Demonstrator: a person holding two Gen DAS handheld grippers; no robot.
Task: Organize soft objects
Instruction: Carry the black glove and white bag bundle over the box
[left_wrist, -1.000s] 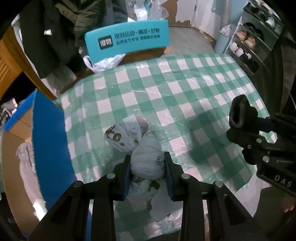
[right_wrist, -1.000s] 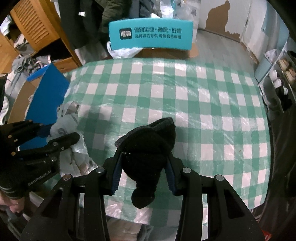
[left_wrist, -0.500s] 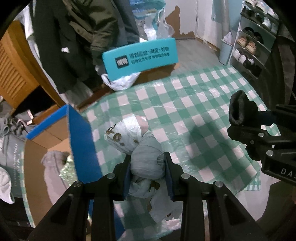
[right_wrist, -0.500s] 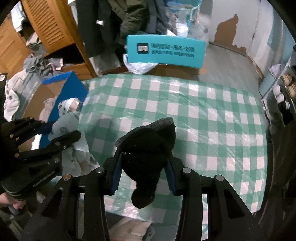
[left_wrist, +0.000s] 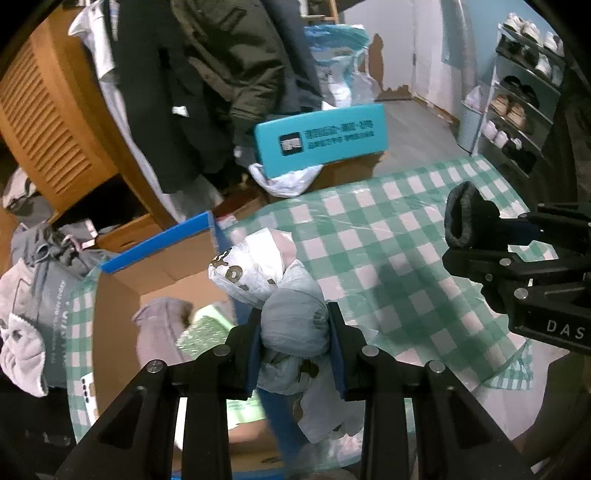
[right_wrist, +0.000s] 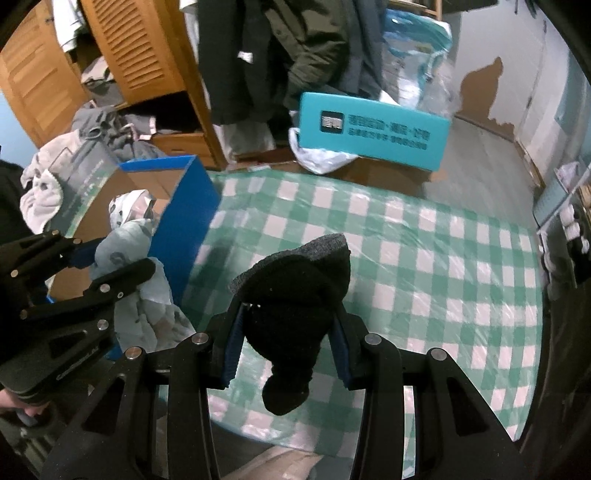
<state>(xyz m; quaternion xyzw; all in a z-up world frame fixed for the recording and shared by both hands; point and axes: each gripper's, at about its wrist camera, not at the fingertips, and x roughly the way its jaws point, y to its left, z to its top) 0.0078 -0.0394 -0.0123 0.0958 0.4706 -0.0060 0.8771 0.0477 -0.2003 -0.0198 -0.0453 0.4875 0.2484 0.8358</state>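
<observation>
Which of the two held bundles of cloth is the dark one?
The black sock, clamped in the right gripper. The left gripper holds a pale grey patterned cloth bundle instead.

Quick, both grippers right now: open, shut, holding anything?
Left gripper: shut on the pale grey printed cloth bundle.
Right gripper: shut on the black knit sock.

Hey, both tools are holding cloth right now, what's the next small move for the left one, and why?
Probably carry the left tool a little farther left, over the open blue-sided cardboard box, then let go. It grips a pale grey patterned cloth bundle above the box's blue wall, at the edge of the green checked tablecloth.
</observation>
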